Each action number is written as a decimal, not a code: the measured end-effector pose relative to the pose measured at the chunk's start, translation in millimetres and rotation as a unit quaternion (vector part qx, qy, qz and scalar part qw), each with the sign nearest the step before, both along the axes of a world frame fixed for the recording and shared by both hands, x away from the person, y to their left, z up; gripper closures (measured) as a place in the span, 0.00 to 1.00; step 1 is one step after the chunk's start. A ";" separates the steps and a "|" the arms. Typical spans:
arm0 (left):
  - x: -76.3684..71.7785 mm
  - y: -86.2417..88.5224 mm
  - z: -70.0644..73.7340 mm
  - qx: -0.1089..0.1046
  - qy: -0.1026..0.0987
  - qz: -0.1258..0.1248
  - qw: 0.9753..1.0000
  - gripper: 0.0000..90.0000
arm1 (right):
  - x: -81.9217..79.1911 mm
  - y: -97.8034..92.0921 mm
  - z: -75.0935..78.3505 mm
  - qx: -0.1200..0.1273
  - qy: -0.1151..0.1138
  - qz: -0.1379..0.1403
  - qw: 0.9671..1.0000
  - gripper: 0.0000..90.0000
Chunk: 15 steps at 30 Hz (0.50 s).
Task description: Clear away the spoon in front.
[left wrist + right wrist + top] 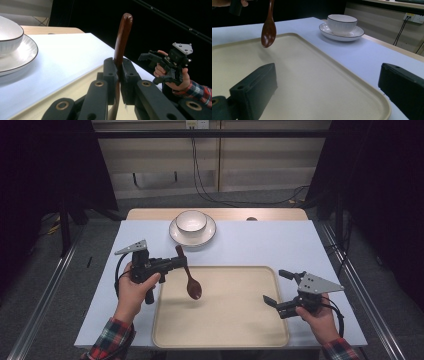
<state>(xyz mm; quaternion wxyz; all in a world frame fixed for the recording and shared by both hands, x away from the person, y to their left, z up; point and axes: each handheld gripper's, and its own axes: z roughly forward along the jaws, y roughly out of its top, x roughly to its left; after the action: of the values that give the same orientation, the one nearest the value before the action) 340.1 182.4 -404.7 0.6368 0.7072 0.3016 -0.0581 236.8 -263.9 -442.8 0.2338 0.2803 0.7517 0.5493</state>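
The left gripper is clamped on a brown wooden spoon above the beige tray; the right gripper has its jaws apart. A white bowl sits on a plate.

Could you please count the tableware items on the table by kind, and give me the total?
Dark brown wooden spoon, clamped by its handle in the left tongs: 1
White ribbed ceramic bowl: 1
White round saucer with a dark rim, under the bowl: 1
Beige rectangular plastic tray: 1
Total: 4
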 end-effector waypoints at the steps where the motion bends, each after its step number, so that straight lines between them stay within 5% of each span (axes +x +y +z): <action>1: -0.3 0.1 -0.9 -0.001 0.000 -0.003 1.000 0.93 | 0.2 0.0 0.0 0.000 -0.002 0.001 1.000 0.02; 15: -6.5 -9.4 -6.6 0.015 0.004 -0.019 1.000 0.93 | 0.2 0.0 -0.1 -0.001 -0.002 0.001 1.000 0.02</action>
<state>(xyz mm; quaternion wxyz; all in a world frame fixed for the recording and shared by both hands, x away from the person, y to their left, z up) 333.6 173.0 -411.4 0.6235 0.7222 0.2914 -0.0691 237.0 -263.9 -442.9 0.2348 0.2786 0.7518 0.5496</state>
